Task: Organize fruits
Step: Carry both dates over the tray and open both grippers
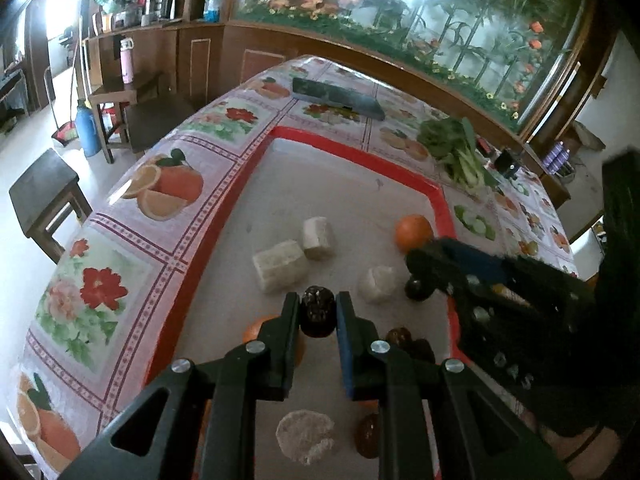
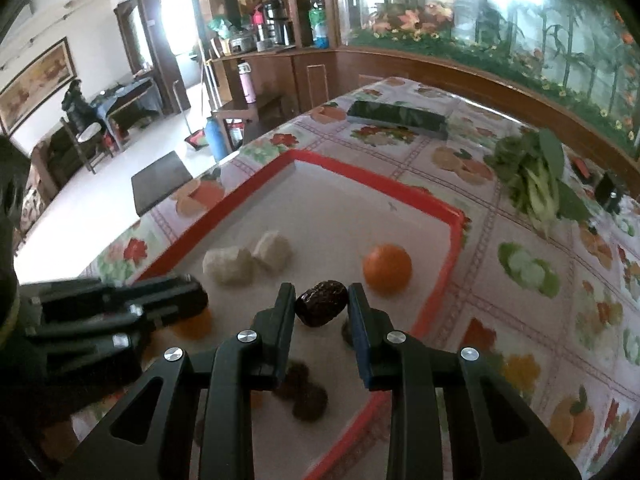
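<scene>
Left wrist view
Left gripper: my left gripper (image 1: 318, 316) is clenched on a dark date (image 1: 317, 312), wrinkled and glossy, pinched across its narrow waist and carried above the tray.
Tray: a red-rimmed tray (image 1: 352, 152) with a pale, matte, slightly scuffed floor, lying on the surface (image 1: 168, 216) under a shiny floral and fruit-print cloth.
Fruit: one orange (image 1: 413, 232), round with dimpled skin, sits near the far right rim; a second orange (image 1: 256, 328) shows beside my left finger. More dates (image 1: 412, 346) lie loose near the right rim.
Other pieces: pale, crumbly-looking blocks (image 1: 280, 266) stand mid-tray, with a flat rough disc (image 1: 306, 436) nearer to me.
Right gripper seen from here: the right gripper (image 1: 418, 280) crosses in from the right with a dark fruit at its tip.

Right wrist view
Right gripper: my right gripper (image 2: 322, 304) grasps its own date (image 2: 321, 303), held lengthwise between the pads, clear of the tray floor.
Where to go: I judge the loose date cluster (image 2: 304, 394) below me to be the sensible pile, with the orange (image 2: 387, 268) kept apart.
Doing it well: I would lower each date until it nearly touches the floor before letting go, since the oval shape will roll on that smooth base. I would keep the two grippers staggered, because the left gripper (image 2: 188, 300) is close beside mine.
Off the tray: leafy greens (image 2: 536, 176) and a dark flat box (image 2: 396, 116) rest on the cloth, well apart from the work.
</scene>
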### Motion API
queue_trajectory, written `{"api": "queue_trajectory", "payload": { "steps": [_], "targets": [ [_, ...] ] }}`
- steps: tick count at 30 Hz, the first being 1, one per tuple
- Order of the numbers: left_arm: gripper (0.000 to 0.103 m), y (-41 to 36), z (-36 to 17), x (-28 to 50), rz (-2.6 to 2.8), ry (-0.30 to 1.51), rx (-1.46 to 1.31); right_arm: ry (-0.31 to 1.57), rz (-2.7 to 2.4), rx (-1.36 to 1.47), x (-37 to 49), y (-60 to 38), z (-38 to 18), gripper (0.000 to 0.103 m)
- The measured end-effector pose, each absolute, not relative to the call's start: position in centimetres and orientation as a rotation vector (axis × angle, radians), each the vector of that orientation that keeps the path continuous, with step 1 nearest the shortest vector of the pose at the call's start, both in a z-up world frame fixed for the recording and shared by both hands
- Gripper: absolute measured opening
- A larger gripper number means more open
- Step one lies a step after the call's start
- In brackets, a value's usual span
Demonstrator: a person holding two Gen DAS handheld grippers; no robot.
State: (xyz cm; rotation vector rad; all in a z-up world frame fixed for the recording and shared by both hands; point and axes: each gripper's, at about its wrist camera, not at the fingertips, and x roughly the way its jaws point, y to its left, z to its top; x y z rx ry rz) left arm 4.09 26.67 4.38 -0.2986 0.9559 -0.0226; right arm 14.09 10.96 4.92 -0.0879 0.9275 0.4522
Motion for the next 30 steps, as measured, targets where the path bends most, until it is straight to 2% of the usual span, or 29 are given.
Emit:
{"api": "queue_trajectory", "payload": {
  "steps": [11,26,30],
  "targets": [
    [0.020,25.5,2.8,5.7,-0.044,0.996,-0.251,0.993,0.499,-0.109,18.0,12.6,2.1,0.026],
    [0.021,24.5,2.1,6.2,-0.006,0.998,-0.152,1.036,0.515,-0.158,18.4,13.5,0.7,0.026],
    [0.023,24.4,2.2,6.2,-0.007,1.003,-0.146,1.042,0.506,-0.166,18.3,13.7,0.8,0.034]
  ]
}}
